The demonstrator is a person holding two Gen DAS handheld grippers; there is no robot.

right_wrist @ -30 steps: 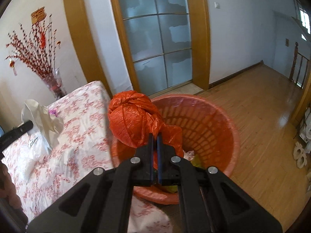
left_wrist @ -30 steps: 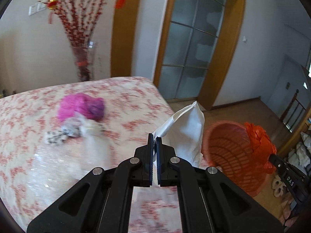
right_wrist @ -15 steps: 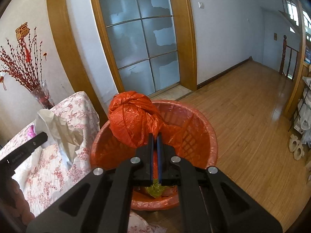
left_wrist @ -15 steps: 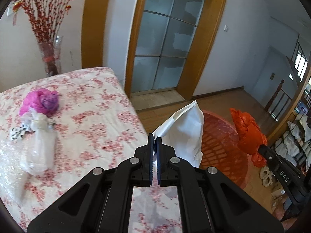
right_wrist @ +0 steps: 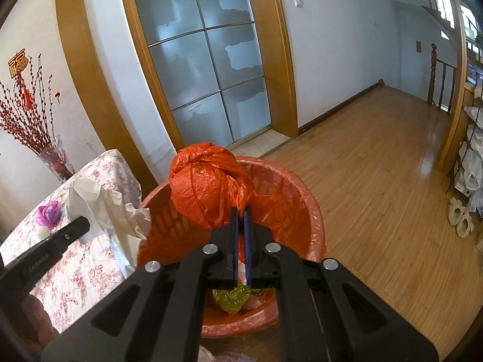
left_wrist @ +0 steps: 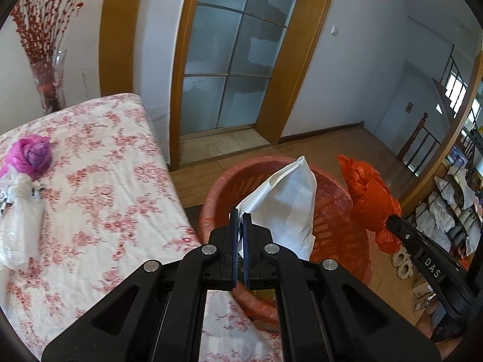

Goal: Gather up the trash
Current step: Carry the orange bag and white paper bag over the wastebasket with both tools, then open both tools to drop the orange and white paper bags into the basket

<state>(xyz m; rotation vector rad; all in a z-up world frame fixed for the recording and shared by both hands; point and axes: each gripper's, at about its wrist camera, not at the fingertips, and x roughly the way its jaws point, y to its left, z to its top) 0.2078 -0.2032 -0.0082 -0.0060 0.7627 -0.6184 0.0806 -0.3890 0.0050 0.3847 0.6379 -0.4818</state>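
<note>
My left gripper (left_wrist: 240, 215) is shut on a white crumpled bag (left_wrist: 286, 202), which hangs over the near rim of the orange basket (left_wrist: 341, 238). My right gripper (right_wrist: 240, 215) is shut on a knotted orange plastic bag (right_wrist: 205, 187), held above the same basket (right_wrist: 314, 220). The orange bag (left_wrist: 369, 199) shows at the right of the left wrist view, and the white bag (right_wrist: 102, 208) at the left of the right wrist view. A yellow-green wrapper (right_wrist: 234, 298) lies in the basket's bottom.
The table with a floral cloth (left_wrist: 99, 187) holds a pink bag (left_wrist: 31, 154) and a clear plastic bag (left_wrist: 18, 220). A vase of red branches (left_wrist: 49, 87) stands behind it. Glass doors (right_wrist: 205, 60) and wooden floor (right_wrist: 377, 181) lie beyond; shelves (left_wrist: 449, 205) at right.
Both grippers have swung away from the table toward the basket. The white bag has moved from over the cloth to over the basket's rim, and the orange bag now hangs above the basket's middle.
</note>
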